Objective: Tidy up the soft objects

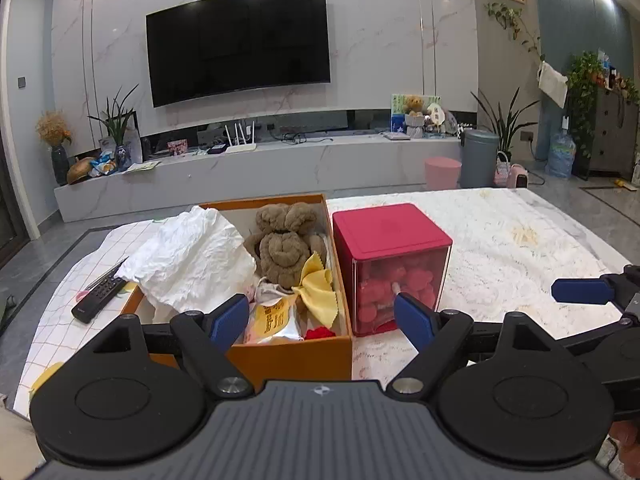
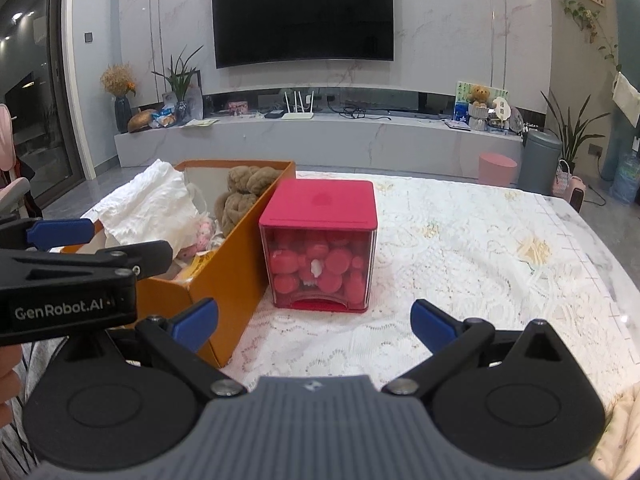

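A table (image 1: 520,240) covered with a white lace cloth holds an open orange box (image 1: 296,356) and, just to its right and touching or nearly touching it, a red-lidded clear container (image 1: 390,232) filled with red round pieces. Inside the box lie a brown plush toy (image 1: 284,248), a yellow cloth (image 1: 320,292), a foil snack packet (image 1: 274,322), a small red item and crumpled white paper (image 1: 188,256) spilling over the left wall. A black remote control (image 1: 100,294) rests left of the box. The left gripper (image 1: 322,318) hovers over the box's near end, jaws spread wide and empty. The right gripper (image 2: 314,324) hangs before the red container, jaws likewise wide apart, holding nothing.
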A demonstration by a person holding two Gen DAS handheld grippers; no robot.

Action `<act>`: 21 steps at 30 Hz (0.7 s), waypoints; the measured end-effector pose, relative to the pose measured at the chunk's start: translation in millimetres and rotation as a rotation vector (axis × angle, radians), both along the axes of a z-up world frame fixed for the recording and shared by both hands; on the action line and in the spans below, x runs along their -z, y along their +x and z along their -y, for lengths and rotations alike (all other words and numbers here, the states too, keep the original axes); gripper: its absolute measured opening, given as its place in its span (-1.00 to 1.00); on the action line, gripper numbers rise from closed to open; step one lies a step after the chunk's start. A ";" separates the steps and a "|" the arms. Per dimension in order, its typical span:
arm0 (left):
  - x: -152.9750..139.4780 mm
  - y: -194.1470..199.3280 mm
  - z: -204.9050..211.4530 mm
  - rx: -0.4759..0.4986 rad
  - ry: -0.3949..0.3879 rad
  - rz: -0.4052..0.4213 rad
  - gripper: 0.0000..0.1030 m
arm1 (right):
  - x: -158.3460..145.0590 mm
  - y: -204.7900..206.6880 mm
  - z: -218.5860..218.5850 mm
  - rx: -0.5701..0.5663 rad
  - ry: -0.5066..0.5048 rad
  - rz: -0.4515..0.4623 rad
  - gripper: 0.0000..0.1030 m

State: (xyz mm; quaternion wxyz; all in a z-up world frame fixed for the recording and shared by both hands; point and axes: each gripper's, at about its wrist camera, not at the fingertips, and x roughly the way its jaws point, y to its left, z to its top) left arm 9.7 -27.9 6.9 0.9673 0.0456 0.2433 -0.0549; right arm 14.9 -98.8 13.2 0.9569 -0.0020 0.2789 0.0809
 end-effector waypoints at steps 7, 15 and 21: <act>0.8 -1.9 2.2 -0.005 0.005 -0.007 0.87 | 2.1 -0.4 2.3 0.002 -0.012 -0.002 0.95; -0.9 -2.1 5.3 -0.012 0.019 -0.004 0.87 | 2.7 -0.8 3.6 0.000 -0.014 -0.004 0.95; -0.7 -4.3 9.9 -0.015 0.035 0.015 0.87 | 2.4 -1.2 4.2 -0.001 -0.015 -0.002 0.94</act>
